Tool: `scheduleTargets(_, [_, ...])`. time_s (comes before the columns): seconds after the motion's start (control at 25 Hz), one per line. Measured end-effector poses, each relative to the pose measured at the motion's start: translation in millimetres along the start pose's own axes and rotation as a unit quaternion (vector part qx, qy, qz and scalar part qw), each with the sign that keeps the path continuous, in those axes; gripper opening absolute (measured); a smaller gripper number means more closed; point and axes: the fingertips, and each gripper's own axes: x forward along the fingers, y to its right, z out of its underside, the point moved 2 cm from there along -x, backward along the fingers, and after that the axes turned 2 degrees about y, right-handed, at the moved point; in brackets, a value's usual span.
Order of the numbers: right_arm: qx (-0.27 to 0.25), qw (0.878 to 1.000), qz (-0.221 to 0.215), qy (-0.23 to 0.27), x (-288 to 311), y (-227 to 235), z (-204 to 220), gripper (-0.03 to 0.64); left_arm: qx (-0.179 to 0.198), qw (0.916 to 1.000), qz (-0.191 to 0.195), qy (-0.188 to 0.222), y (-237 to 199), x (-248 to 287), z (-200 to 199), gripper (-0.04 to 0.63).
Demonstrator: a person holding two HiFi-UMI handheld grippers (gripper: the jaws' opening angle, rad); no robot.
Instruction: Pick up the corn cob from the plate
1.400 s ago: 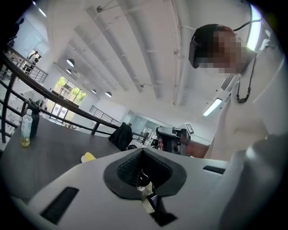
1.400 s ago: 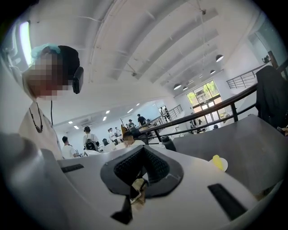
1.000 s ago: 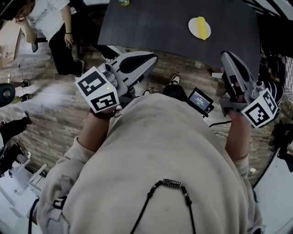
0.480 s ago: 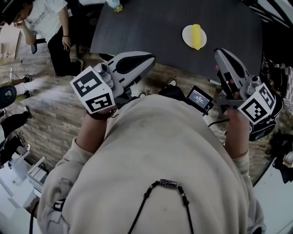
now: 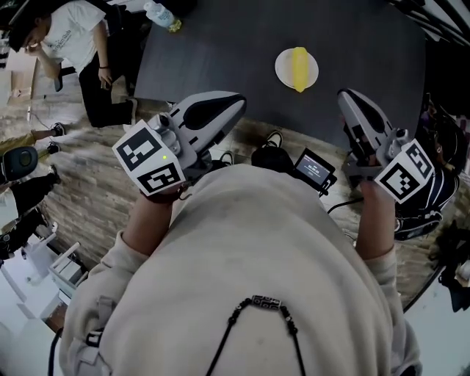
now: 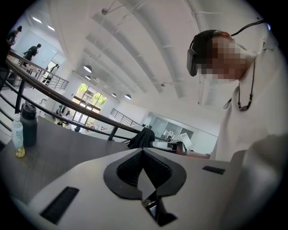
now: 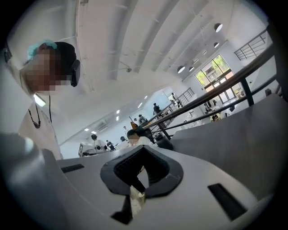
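On round white plate [image 5: 282, 69] lies yellow corn cob [image 5: 299, 66].

Plate [image 5: 283, 68] and corn cob [image 5: 299, 66] nearer.

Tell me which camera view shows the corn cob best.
The head view: the corn cob lies in full sight on its white plate on the dark table. Neither the left gripper view nor the right gripper view shows it.

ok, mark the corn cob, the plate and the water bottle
corn cob [image 5: 299, 66], head view, middle of cob.
plate [image 5: 283, 68], head view, bare left rim.
water bottle [image 5: 159, 14], head view, its body.
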Motion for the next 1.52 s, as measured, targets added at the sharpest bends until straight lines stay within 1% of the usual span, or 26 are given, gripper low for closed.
scheduleTargets(0.12, [0.028,1.0,-0.006,0.001,-9,18,6,0.015,0.002,0.9998,-0.008,-0.017,4,17,-1,0.006])
scheduleTargets(0.24, [0.044,0.999,-0.013,0.009,-15,34,11,0.015,0.008,0.9993,-0.013,-0.036,10,28,1,0.006])
scheduleTargets(0.4, [0.045,0.998,-0.012,0.031,-22,47,6,0.015,0.014,0.9985,-0.016,-0.051,9,35,6,0.006])
scheduleTargets(0.52, [0.049,0.998,-0.002,0.048,-28,50,9,0.015,0.016,0.9983,-0.005,-0.055,5,43,4,0.006])
scheduleTargets(0.68, [0.053,0.996,0.023,0.061,-43,44,13,0.015,0.024,0.9972,0.032,-0.063,9,57,0,0.006])
scheduleTargets(0.8, [0.046,0.995,0.051,0.074,-58,39,12,0.015,0.026,0.9951,0.067,-0.068,8,72,-4,0.006])
scheduleTargets(0.88, [0.042,0.993,0.07,0.088,-78,37,9,0.015,0.032,0.9929,0.089,-0.072,17,85,-7,0.006])
scheduleTargets(1.0, [0.038,0.987,0.107,0.111,-114,33,7,0.015,0.042,0.9863,0.137,-0.082,41,108,-7,0.006])
scheduleTargets(1.08, [0.035,0.983,0.134,0.122,-127,30,7,0.015,0.051,0.9806,0.167,-0.089,47,119,-8,0.006])
scheduleTargets(1.16, [0.034,0.979,0.155,0.13,-126,24,11,0.015,0.058,0.9768,0.186,-0.09,40,120,-13,0.006])
scheduleTargets(1.32, [0.016,0.971,0.194,0.139,-100,10,23,0.015,0.063,0.9714,0.22,-0.065,2,100,-22,0.006])
scheduleTargets(1.4, [0.005,0.968,0.209,0.141,-89,5,18,0.015,0.063,0.969,0.231,-0.06,-11,93,-28,0.006])
scheduleTargets(1.52, [-0.005,0.967,0.214,0.135,-75,2,0,0.015,0.061,0.9672,0.236,-0.07,-23,92,-36,0.006])
